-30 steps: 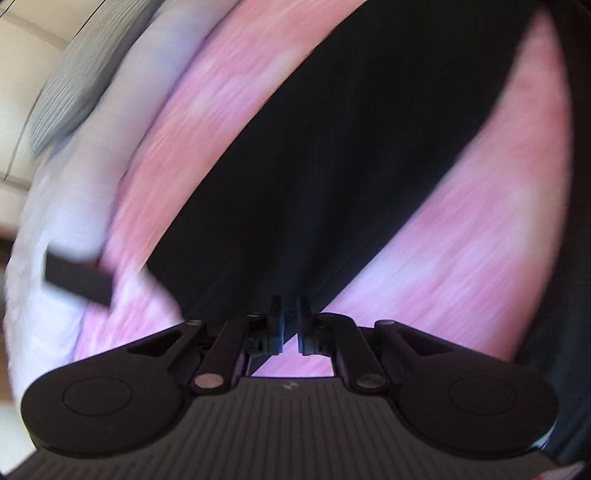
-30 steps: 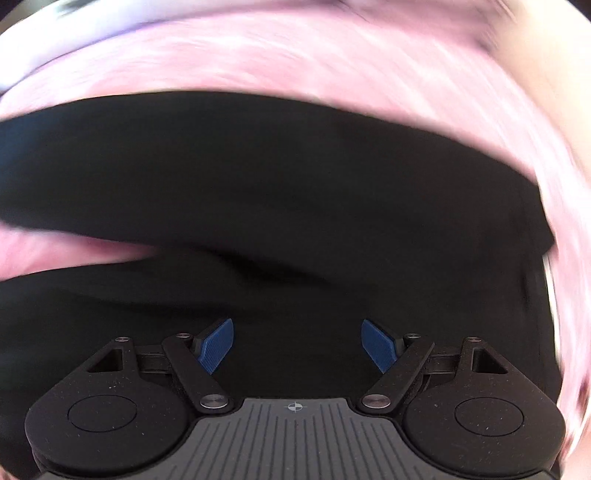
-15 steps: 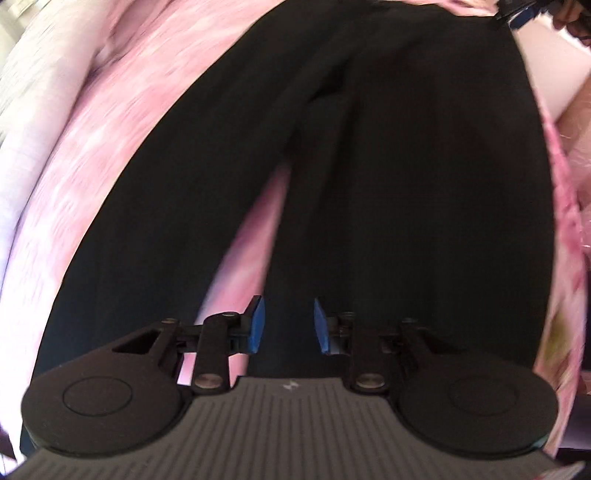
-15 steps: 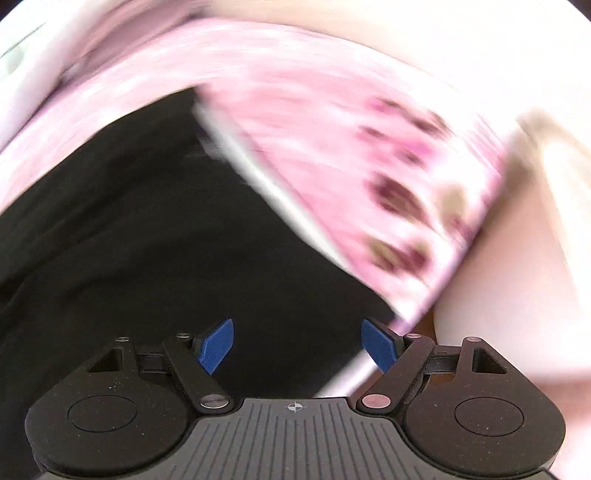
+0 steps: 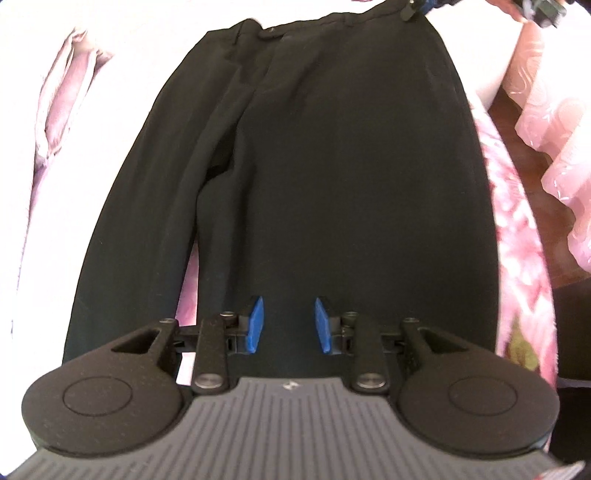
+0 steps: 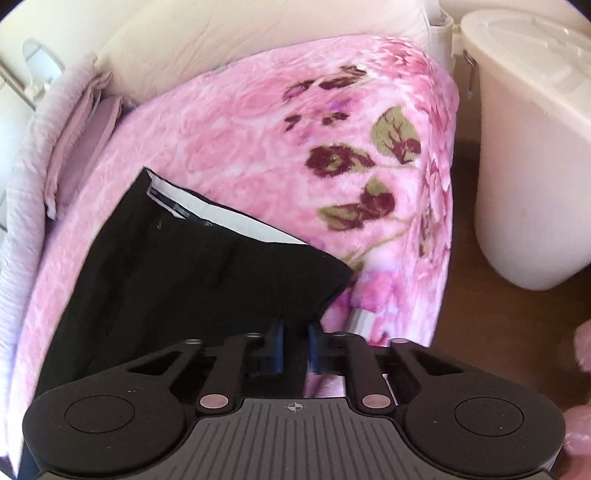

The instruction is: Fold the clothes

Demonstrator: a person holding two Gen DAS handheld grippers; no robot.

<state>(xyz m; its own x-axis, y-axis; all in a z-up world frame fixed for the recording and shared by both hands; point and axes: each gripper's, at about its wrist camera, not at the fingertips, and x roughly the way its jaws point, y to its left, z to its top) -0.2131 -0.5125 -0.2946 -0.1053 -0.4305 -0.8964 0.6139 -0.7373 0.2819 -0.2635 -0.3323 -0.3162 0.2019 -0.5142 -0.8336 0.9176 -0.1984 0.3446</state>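
Note:
Black trousers (image 5: 332, 166) lie flat on a pink floral blanket (image 6: 295, 122), waistband at the far end in the left wrist view. My left gripper (image 5: 287, 325) is open and empty, low over the right leg near its hem. In the right wrist view the trousers (image 6: 192, 266) show their waistband with white lining. My right gripper (image 6: 295, 347) has its blue pads nearly together on the waistband's near corner. The right gripper also shows in the left wrist view (image 5: 417, 5) at the far waistband corner.
A white lidded bin (image 6: 528, 147) stands on the wooden floor (image 6: 491, 325) right of the bed. Folded pale pink bedding (image 6: 74, 140) and a white pillow lie at the left. A pink frilled cloth (image 5: 554, 129) hangs at the right.
My left gripper let go of the trouser leg and opened, now over the right leg. My right gripper swung to the waistband corner and closed on it.

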